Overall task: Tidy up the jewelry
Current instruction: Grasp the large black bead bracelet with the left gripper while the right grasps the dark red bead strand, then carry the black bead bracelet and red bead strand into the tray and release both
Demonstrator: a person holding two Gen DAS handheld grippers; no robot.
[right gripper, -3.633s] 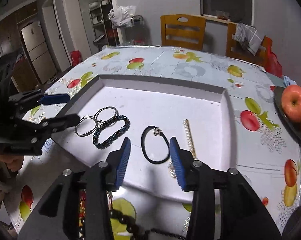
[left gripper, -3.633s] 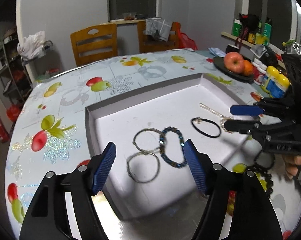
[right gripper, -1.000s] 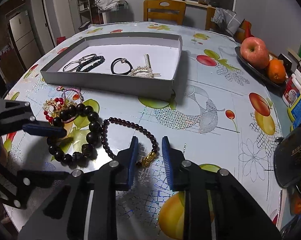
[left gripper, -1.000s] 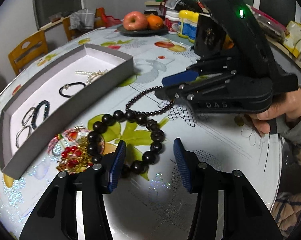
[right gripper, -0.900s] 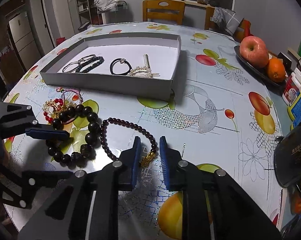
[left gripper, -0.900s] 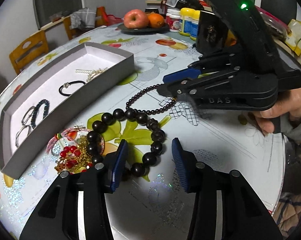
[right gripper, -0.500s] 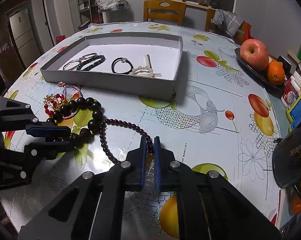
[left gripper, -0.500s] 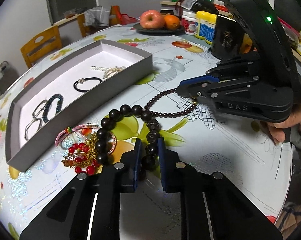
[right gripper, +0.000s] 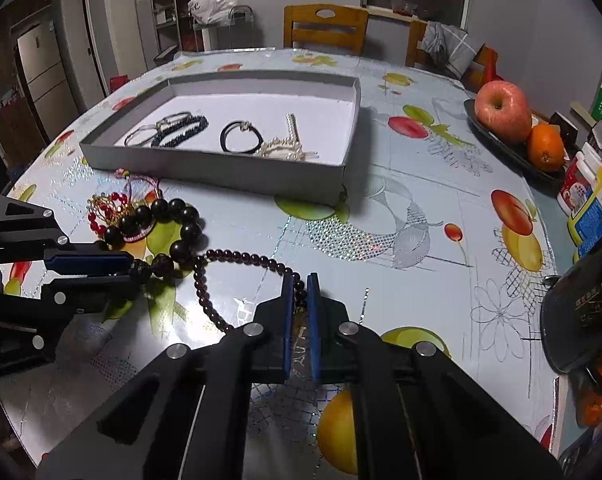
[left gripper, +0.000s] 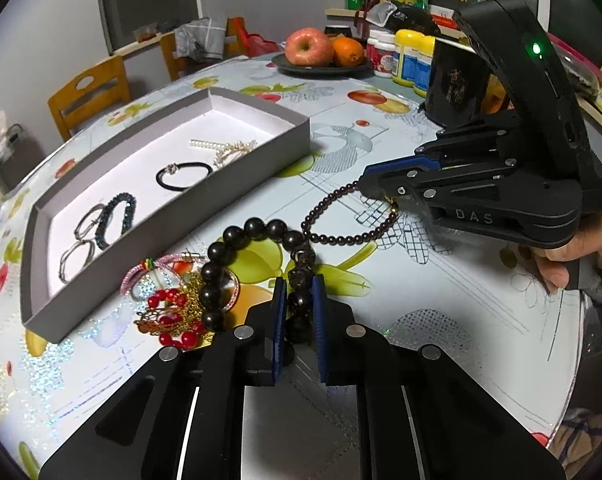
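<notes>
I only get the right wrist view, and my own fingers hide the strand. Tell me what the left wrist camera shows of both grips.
Observer: The left hand-held gripper is shut on one large bead of the big dark bracelet, with a pad on each side.
Operator: Now report my end.
Observer: The right hand-held gripper is shut on the thin bead strand, right beside its gold charm.
Operator: Say whether the two pieces are tangled.
Observer: The strand's loop touches the big dark bracelet at one bead. I cannot tell whether they are linked.
</notes>
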